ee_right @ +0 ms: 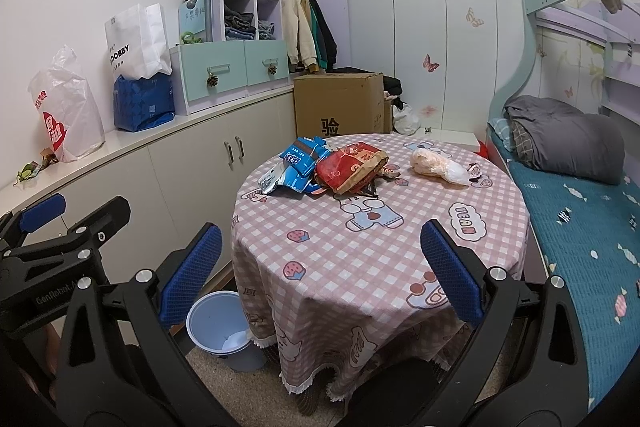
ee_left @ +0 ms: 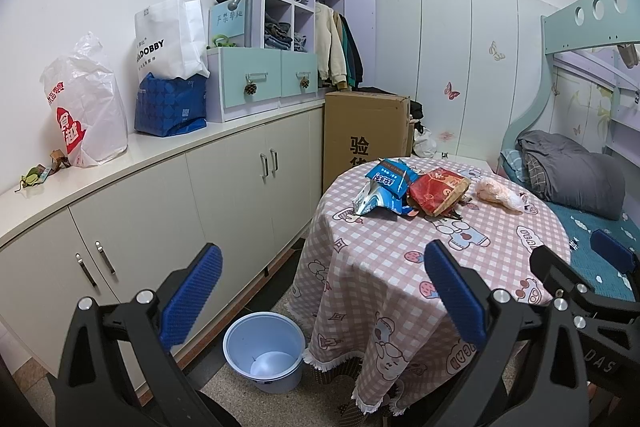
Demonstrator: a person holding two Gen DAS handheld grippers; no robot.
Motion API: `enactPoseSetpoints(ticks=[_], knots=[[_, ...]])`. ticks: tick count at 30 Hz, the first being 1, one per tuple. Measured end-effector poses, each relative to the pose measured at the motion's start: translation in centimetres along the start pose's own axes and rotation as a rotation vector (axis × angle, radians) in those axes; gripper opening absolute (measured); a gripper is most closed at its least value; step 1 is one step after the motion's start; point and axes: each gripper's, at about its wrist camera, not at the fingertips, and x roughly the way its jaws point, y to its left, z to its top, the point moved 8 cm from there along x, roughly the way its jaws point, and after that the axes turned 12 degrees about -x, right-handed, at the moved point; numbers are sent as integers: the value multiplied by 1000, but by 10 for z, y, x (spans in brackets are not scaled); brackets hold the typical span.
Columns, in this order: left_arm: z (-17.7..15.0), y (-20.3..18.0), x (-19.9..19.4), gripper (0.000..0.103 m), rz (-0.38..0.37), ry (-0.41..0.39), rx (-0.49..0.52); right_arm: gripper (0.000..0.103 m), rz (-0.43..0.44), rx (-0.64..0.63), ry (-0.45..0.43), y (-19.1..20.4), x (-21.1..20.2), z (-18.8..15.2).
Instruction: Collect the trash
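On a round table with a pink checked cloth (ee_left: 400, 259) (ee_right: 340, 243) lies trash: a blue snack wrapper (ee_left: 386, 187) (ee_right: 300, 165), a red and gold snack bag (ee_left: 438, 191) (ee_right: 348, 169) and a clear bag with pale pink contents (ee_left: 498, 193) (ee_right: 438, 163). A light blue bucket (ee_left: 264, 351) (ee_right: 218, 327) stands on the floor left of the table. My left gripper (ee_left: 324, 295) is open, low and short of the table's near edge. My right gripper (ee_right: 320, 267) is open too, in front of the table, nothing between its fingers.
Cream cabinets (ee_left: 160, 195) run along the left wall, with plastic and paper bags (ee_left: 86, 107) on top. A cardboard box (ee_left: 366, 135) stands behind the table. A bed with a grey duvet (ee_right: 568, 135) lies to the right. The other gripper shows at each view's edge.
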Motion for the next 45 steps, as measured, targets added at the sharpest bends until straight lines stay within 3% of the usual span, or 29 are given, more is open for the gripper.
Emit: enactPoseSetpoints(ticks=[37, 45], knots=[[-6, -2, 2, 99, -2, 8, 6, 97, -2, 6, 4, -6, -7, -4], [-15, -8, 13, 99, 2, 28, 19, 97, 8, 24, 35, -6, 15, -20]])
